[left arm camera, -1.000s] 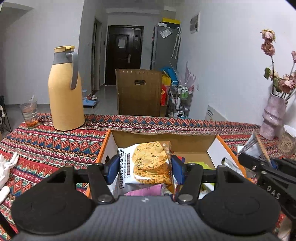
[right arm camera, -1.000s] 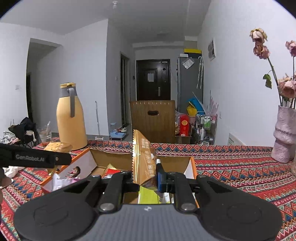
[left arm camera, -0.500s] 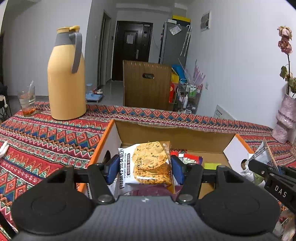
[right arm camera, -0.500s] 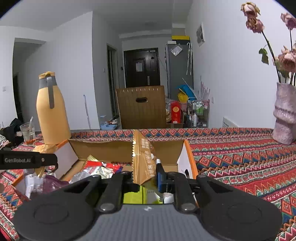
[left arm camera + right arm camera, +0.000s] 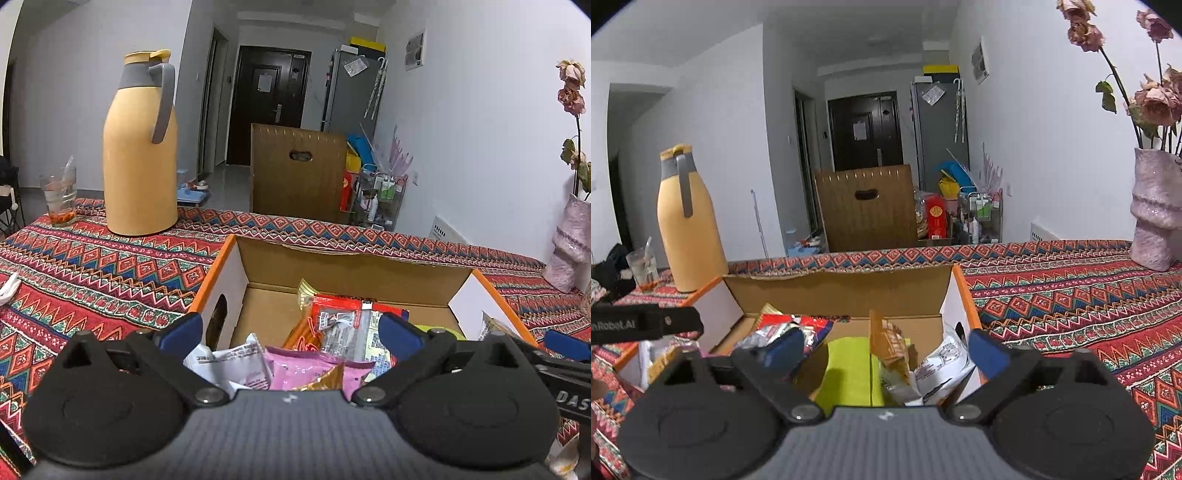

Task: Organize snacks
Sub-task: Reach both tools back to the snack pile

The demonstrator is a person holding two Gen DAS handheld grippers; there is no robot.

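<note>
Orange-edged box (image 5: 218,269) on red zigzag-patterned tablecloth (image 5: 110,266).

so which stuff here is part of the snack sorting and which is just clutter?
Job:
- cardboard box
- snack packets in it: pink packet, red packet, golden packet, white packet
- left tool and right tool, both opening, nothing gripped

Lying about:
- yellow thermos
- glass
- vase

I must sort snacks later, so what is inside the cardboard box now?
The box holds a pink packet, a red packet and a green one. Anything under them is covered.
</note>
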